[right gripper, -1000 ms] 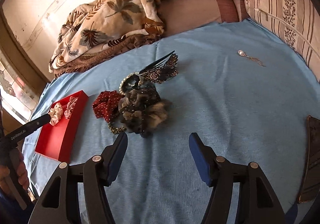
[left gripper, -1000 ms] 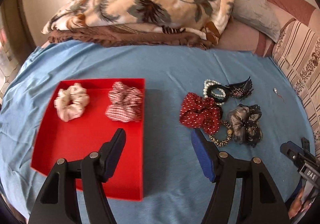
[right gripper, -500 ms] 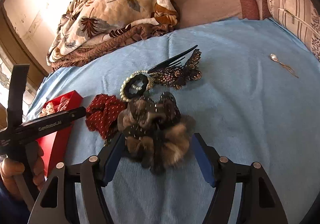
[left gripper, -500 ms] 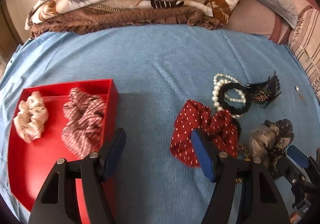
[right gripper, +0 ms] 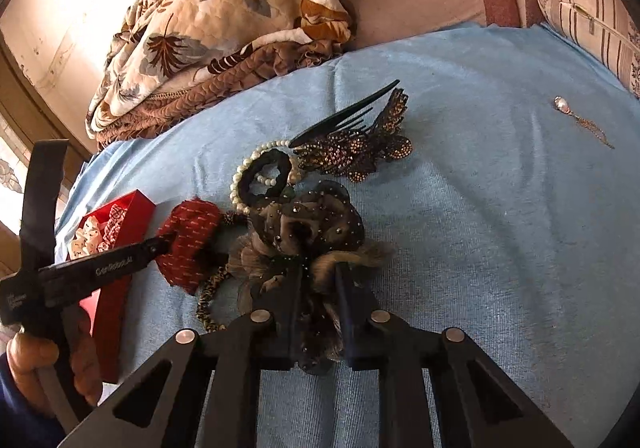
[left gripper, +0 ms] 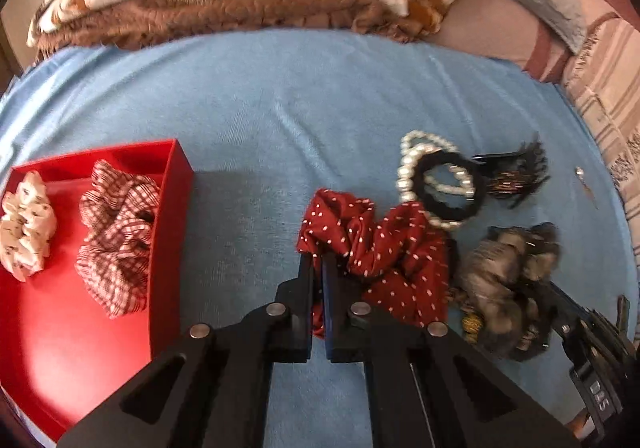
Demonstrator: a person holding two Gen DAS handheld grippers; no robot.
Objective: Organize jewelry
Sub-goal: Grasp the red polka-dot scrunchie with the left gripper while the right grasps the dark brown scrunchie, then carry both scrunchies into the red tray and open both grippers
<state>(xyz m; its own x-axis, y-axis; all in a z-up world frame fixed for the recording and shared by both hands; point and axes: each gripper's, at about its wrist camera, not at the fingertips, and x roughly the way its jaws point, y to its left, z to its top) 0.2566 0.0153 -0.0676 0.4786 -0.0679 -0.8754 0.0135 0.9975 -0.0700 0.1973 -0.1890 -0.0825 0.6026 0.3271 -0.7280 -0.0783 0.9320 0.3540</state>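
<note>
Both tongs have just closed: my left gripper [left gripper: 318, 268] now pinches the red scrunchie [left gripper: 380, 248], my right gripper [right gripper: 318, 280] the grey scrunchie [right gripper: 304, 236]. Both lie right of the red tray [left gripper: 176, 176]; lifts can follow. Blue bedsheet [left gripper: 260, 108], quilt [right gripper: 224, 20] behind.
</note>
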